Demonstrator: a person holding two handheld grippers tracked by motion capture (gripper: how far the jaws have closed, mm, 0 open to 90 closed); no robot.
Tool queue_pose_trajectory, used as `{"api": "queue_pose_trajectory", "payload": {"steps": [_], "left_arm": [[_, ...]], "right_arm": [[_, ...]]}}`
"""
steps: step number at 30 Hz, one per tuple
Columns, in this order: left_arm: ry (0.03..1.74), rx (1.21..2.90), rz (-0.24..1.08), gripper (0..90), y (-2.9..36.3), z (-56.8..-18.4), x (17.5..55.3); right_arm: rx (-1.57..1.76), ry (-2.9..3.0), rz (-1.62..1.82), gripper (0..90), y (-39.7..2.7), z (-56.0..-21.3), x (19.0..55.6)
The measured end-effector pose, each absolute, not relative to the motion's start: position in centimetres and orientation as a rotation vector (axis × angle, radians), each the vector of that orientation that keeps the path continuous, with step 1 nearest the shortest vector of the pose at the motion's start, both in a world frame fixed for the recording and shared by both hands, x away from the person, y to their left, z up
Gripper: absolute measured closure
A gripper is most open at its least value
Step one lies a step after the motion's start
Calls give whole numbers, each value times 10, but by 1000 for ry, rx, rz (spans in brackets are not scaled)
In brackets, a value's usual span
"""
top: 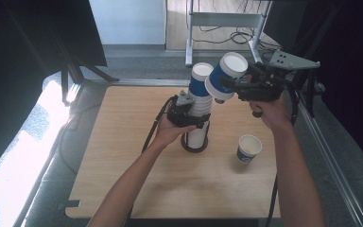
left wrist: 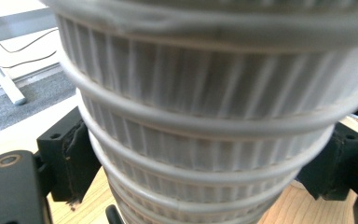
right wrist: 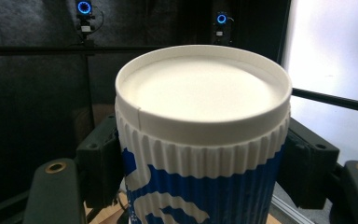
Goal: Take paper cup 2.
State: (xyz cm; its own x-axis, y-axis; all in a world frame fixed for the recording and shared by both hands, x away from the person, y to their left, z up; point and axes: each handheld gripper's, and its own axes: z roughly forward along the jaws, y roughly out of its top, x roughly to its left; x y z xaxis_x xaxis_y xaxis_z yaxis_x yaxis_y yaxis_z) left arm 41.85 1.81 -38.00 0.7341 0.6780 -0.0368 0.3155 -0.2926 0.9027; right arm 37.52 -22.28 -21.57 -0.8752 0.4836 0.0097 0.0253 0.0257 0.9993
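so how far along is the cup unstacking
One cup already stands upright, apart on the table. In hand: the right hand-held gripper grips an upside-down cup beside the stack's top, while the left hand-held gripper clamps the stack. Left: set this cup down; many remain nested.

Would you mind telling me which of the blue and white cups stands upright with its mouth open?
The lone cup on the table, right of the stack. The others are bottom up: those in the stack, and the one held tilted in the right tool.

left tongs [top: 192, 118] clamp low and level; right tongs [top: 227, 87] grip raised, pointing left.
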Motion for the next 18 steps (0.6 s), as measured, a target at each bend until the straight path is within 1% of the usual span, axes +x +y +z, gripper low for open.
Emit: {"api": "queue_pose_trajectory", "payload": {"steps": [10,18], "left_arm": [[769,1895,441,128,18,-380,418],[770,1893,452,124,17,-381,416]], "right_arm": [[456,1993,1942,265,-228,-229,354],[440,2016,1956,266,-234,-247,342]]}}
